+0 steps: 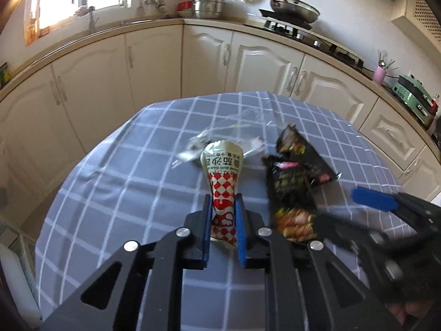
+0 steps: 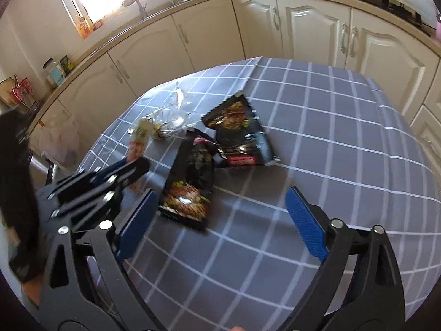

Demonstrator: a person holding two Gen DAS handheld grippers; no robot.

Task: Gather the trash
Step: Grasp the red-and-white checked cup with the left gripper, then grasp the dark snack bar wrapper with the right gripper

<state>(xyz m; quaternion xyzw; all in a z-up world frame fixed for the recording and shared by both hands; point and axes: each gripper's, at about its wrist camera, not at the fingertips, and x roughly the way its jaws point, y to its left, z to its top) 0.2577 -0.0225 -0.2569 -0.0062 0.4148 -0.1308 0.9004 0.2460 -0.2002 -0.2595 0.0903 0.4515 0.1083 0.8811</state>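
Observation:
My left gripper point(image 1: 223, 201) is shut on a red-and-white checked snack wrapper point(image 1: 223, 176) and holds it above the table. It shows in the right wrist view point(image 2: 137, 165), with the wrapper point(image 2: 139, 140). My right gripper point(image 2: 220, 218) is open and empty, just above the table, near a black snack bag point(image 2: 190, 190). A second black bag point(image 2: 239, 135) lies behind it. The black bags point(image 1: 292, 176) lie right of the wrapper in the left wrist view. A crumpled clear plastic wrapper point(image 1: 226, 138) point(image 2: 172, 115) lies further back.
The table carries a grey checked cloth point(image 2: 330, 151). Cream kitchen cabinets point(image 1: 154, 63) run around it, with a sink, pots and a stove point(image 1: 292, 24) on the counter. A clear plastic bag point(image 2: 62, 140) hangs beside the table's left side.

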